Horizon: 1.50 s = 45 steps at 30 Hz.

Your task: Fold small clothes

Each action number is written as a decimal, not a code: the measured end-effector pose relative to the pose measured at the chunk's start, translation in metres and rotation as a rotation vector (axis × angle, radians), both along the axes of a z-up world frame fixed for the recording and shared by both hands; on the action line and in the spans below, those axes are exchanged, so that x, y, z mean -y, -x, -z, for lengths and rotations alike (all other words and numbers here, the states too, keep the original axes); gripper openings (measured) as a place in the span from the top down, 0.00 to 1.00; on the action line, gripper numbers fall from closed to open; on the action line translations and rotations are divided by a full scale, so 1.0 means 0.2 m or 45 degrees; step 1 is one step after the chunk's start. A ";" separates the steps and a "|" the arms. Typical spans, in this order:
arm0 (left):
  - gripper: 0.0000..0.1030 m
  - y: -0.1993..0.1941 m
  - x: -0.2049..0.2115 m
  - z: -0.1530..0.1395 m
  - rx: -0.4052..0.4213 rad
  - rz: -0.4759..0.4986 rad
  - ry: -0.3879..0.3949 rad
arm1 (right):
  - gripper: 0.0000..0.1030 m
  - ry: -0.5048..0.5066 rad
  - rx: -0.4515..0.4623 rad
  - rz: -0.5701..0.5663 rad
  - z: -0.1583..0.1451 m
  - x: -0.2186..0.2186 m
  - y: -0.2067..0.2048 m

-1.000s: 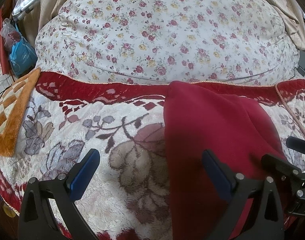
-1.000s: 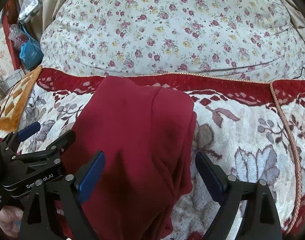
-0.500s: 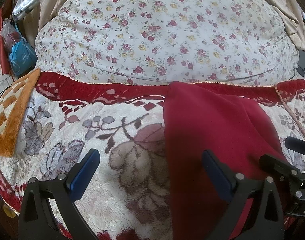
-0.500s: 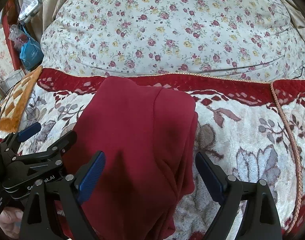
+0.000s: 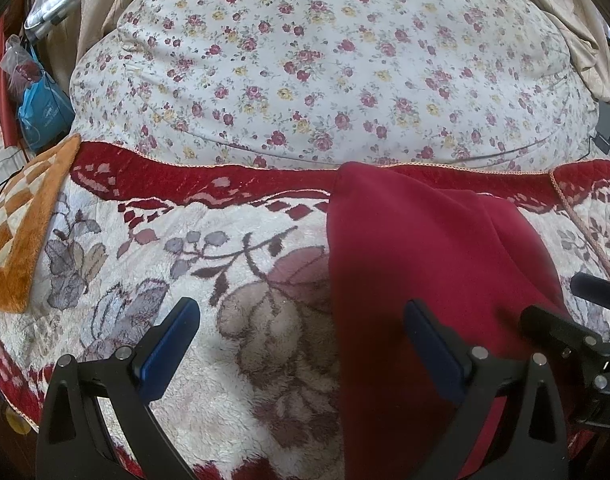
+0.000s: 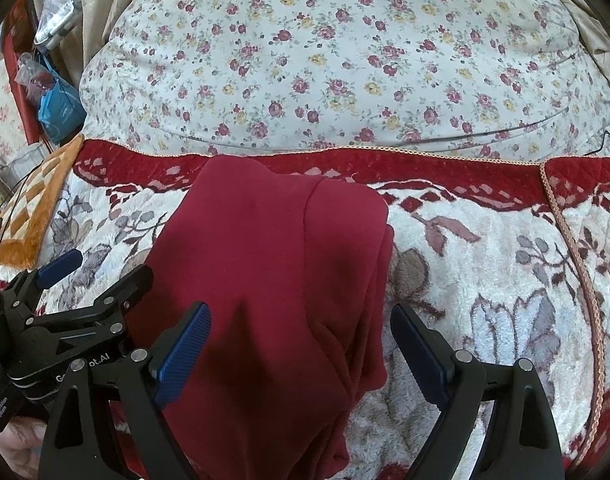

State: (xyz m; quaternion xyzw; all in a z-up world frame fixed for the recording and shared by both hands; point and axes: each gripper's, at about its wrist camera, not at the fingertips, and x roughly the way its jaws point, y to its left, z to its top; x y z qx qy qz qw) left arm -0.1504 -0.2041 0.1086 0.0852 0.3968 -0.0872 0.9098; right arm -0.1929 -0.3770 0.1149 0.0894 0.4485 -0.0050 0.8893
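A dark red garment (image 5: 425,280) lies folded lengthwise on the fluffy floral blanket (image 5: 225,280); in the right wrist view the same dark red garment (image 6: 273,280) fills the centre. My left gripper (image 5: 301,344) is open over the garment's left edge, its right finger above the cloth and its left finger above the blanket. My right gripper (image 6: 301,344) is open above the garment's near right part, with nothing between its blue pads (image 6: 183,354). The left gripper (image 6: 85,280) also shows at the left of the right wrist view. The garment's near end is hidden below both views.
A big floral-print cushion (image 5: 325,72) rises behind the blanket's red border (image 5: 205,184). An orange checked mat (image 5: 21,232) lies at the left. Blue and clear plastic bags (image 5: 41,96) hang at the far left. Bare blanket (image 6: 505,280) extends right of the garment.
Almost nothing has moved. The garment's right edge has settled slightly, and both grippers stay open in the same places.
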 end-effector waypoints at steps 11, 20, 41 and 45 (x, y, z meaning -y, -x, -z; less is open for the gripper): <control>0.02 0.00 0.00 0.00 -0.003 -0.003 -0.001 | 0.09 -0.006 -0.007 0.005 0.01 0.00 0.00; 0.02 0.00 0.00 0.00 -0.003 0.000 -0.003 | 0.09 -0.001 -0.009 0.004 0.01 0.00 0.00; 0.02 0.00 0.00 0.00 -0.007 -0.006 -0.005 | 0.09 -0.007 -0.008 0.009 0.01 -0.01 0.00; 0.02 0.00 0.00 0.01 -0.006 -0.002 -0.011 | 0.09 -0.008 -0.012 0.007 0.01 -0.01 0.00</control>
